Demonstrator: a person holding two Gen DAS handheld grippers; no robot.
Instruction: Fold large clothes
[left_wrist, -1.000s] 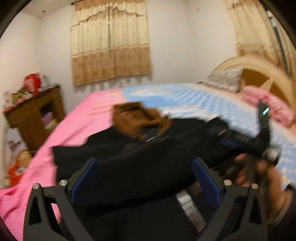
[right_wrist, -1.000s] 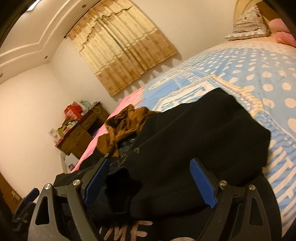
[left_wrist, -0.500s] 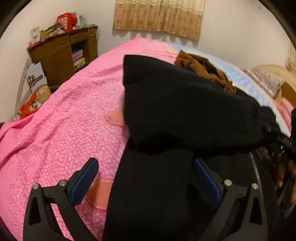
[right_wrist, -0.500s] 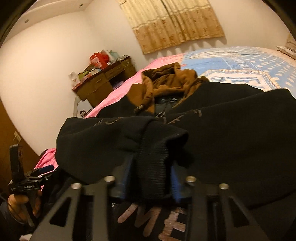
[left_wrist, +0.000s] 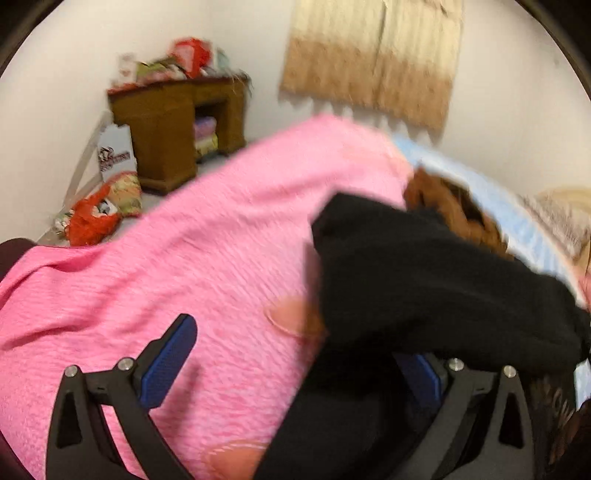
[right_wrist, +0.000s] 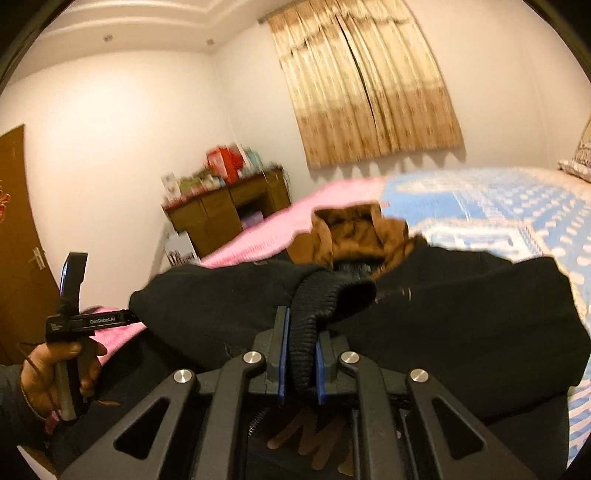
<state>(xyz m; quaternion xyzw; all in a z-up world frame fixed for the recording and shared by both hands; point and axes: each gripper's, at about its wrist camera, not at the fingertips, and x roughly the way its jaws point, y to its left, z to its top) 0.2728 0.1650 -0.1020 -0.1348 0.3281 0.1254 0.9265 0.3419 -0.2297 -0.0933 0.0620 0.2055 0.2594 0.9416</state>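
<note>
A large black jacket with a brown hood lies on the bed; it also shows in the left wrist view, blurred. My right gripper is shut on the jacket's ribbed black cuff, which stands up between the blue pads. My left gripper is open over the pink bedcover at the jacket's left edge; black cloth overlaps its right finger. In the right wrist view the left gripper's body is held in a hand at the left.
The bed has a pink cover on the left and a blue dotted cover on the right. A brown wooden cabinet with clutter stands by the wall, bags on the floor beside it. A curtain hangs behind.
My right gripper stays shut on the cuff and has lifted it. My left gripper has swung left, off the jacket and over the pink cover, still open.
</note>
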